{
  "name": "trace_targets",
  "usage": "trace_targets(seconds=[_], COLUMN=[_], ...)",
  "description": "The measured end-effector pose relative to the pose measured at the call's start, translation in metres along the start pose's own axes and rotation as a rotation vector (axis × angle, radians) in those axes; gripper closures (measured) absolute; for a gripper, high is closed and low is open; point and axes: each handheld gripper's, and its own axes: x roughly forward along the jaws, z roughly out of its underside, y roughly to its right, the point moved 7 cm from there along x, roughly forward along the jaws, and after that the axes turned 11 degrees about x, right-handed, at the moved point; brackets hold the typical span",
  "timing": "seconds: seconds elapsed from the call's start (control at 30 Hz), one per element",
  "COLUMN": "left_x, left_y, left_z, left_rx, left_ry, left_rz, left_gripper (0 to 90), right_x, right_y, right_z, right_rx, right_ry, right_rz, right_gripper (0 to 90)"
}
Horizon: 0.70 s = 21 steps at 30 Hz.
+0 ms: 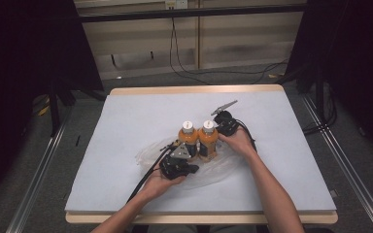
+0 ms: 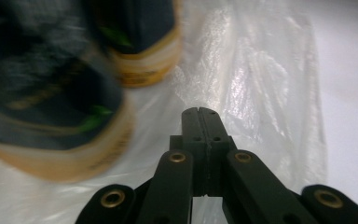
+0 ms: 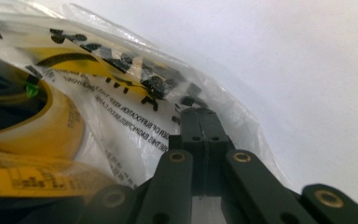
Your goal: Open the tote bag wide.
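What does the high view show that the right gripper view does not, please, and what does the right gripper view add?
High view alone: both bottles upright side by side with white caps, the left bottle and the right bottle, the whole table, both of the person's forearms, and the left gripper.

Right gripper view alone: black warning print on the plastic bag, and the right gripper with its jaws closed together at the film's edge.

Shared: the clear bag, orange-yellow bottles with dark labels, and the pale table surface.

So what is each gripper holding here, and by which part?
Both jaws are shut on the clear plastic bag under the two orange bottles: right gripper pinches its printed edge, left gripper its film.
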Motion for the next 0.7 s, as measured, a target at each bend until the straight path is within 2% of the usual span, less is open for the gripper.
trace_targets(seconds=[0.03,0.07,0.13,0.2,0.23,0.27,0.3,0.33,0.37,0.43,0.47,0.53,0.6,0.7], left_x=[0.002,0.002,0.002,0.002,0.001,0.001,0.002,0.001,0.0,-0.001,-0.001,-0.003,-0.002,-0.003], left_y=[0.009,0.009,0.013,0.014,0.016,0.016,0.021,0.027,0.032,0.04,0.042,0.045,0.046,0.048], left_z=[-0.002,-0.002,-0.003,-0.003,-0.003,-0.003,-0.004,-0.004,-0.004,-0.004,-0.003,-0.002,-0.003,-0.003], left_rx=[0.015,0.015,0.056,0.05,0.044,0.044,0.049,0.072,0.082,0.075,0.082,0.08,0.09,0.098], left_ry=[0.011,0.011,-0.007,-0.004,-0.002,-0.002,0.005,-0.004,-0.012,0.006,0.005,0.006,0.019,0.013], left_rz=[0.046,0.046,0.017,0.021,0.036,0.036,0.052,0.076,0.071,0.103,0.096,0.115,0.112,0.124], left_gripper=[90.0,90.0,90.0,90.0,90.0,90.0,90.0,90.0,90.0,90.0,90.0,90.0,90.0,90.0], right_x=[0.001,0.001,0.002,0.005,0.008,0.01,0.01,0.012,0.013,0.017,0.018,0.021,0.023,0.027], right_y=[0.002,0.002,0.003,0.002,0.002,0.002,0.002,0.002,0.002,0.003,0.002,0.002,0.002,0.002], right_z=[-0.002,-0.002,-0.003,-0.008,-0.013,-0.014,-0.014,-0.016,-0.018,-0.022,-0.023,-0.026,-0.028,-0.033], right_rx=[0.015,0.015,0.025,0.011,-0.008,-0.004,-0.004,-0.005,0.004,0.006,0.006,0.014,0.009,0.013], right_ry=[0.01,0.01,0.003,-0.005,-0.009,-0.01,-0.01,-0.005,0.002,0.005,0.005,0.009,0.01,0.012], right_rz=[-0.004,-0.004,0.001,0.03,0.056,0.06,0.06,0.057,0.056,0.055,0.055,0.055,0.06,0.085], right_gripper=[90.0,90.0,90.0,90.0,90.0,90.0,90.0,90.0,90.0,90.0,90.0,90.0,90.0,90.0])
